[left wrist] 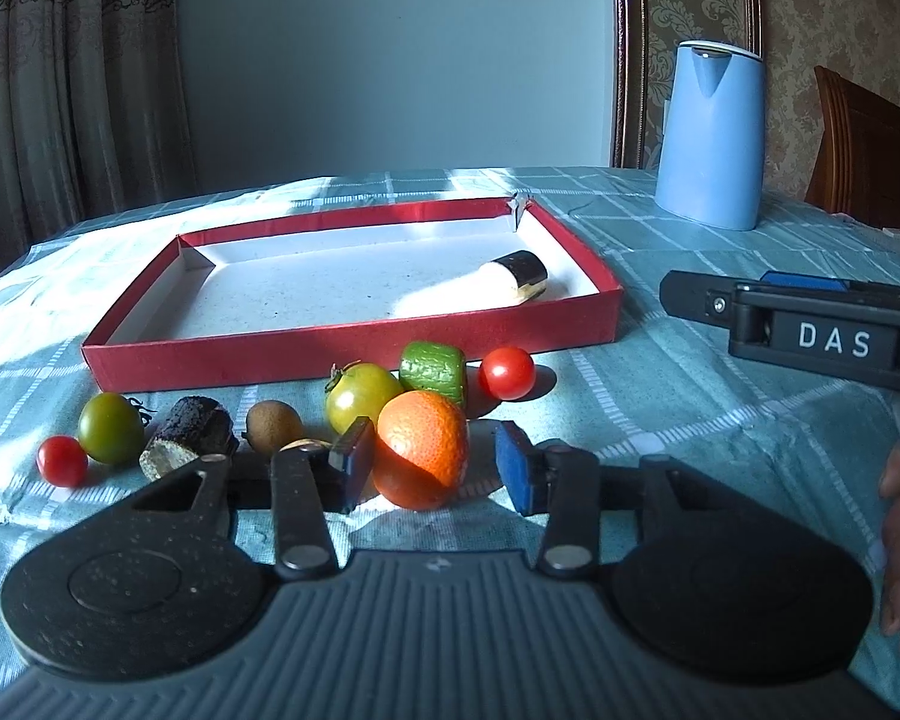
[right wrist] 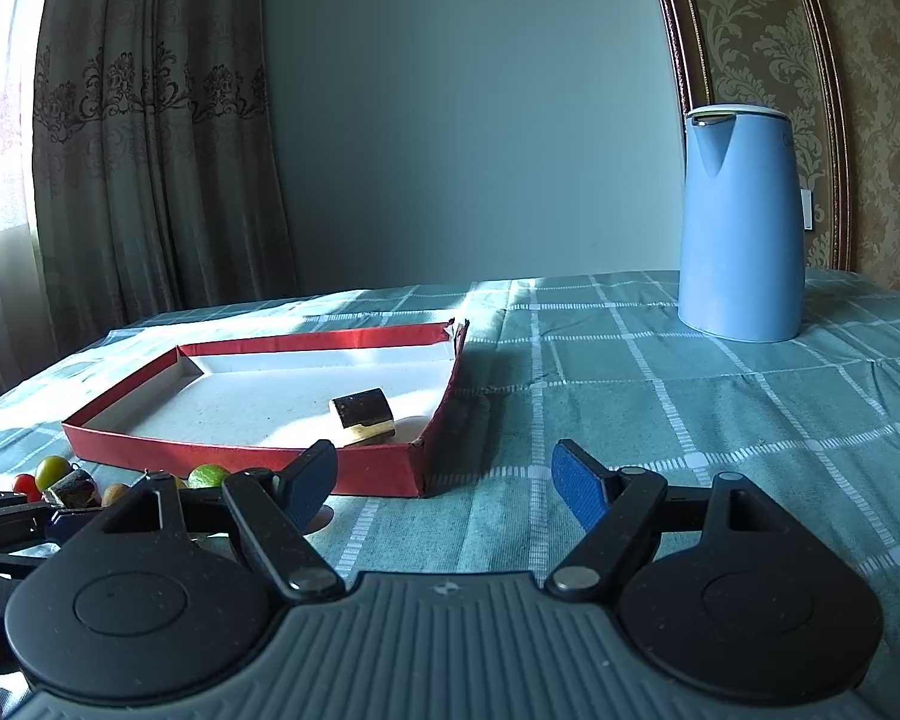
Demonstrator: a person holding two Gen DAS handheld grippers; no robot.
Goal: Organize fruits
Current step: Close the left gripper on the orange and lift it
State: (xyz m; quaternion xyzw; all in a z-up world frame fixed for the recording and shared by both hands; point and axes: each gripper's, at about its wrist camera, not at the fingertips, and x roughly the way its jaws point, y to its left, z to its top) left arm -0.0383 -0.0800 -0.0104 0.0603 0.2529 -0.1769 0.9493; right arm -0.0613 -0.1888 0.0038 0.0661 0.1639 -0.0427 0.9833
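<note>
A red tray (left wrist: 354, 354) with a white floor holds one dark-skinned cut piece (left wrist: 519, 276), also in the right wrist view (right wrist: 363, 417). Fruits lie in a row in front of it. My left gripper (left wrist: 435, 465) is open, its blue pads on either side of an orange (left wrist: 423, 450), the left pad close against it. Behind are a yellow-green tomato (left wrist: 360, 396), a green chunk (left wrist: 435, 366) and a red cherry tomato (left wrist: 507, 372). My right gripper (right wrist: 444, 483) is open and empty over the cloth right of the tray (right wrist: 384, 468).
Left of the orange lie a brown round fruit (left wrist: 273, 426), a dark cut piece (left wrist: 189, 438), a green tomato (left wrist: 111, 429) and a red cherry tomato (left wrist: 62, 461). A blue kettle (right wrist: 741, 222) stands at the back right. A wooden chair (left wrist: 870, 150) is beyond the table.
</note>
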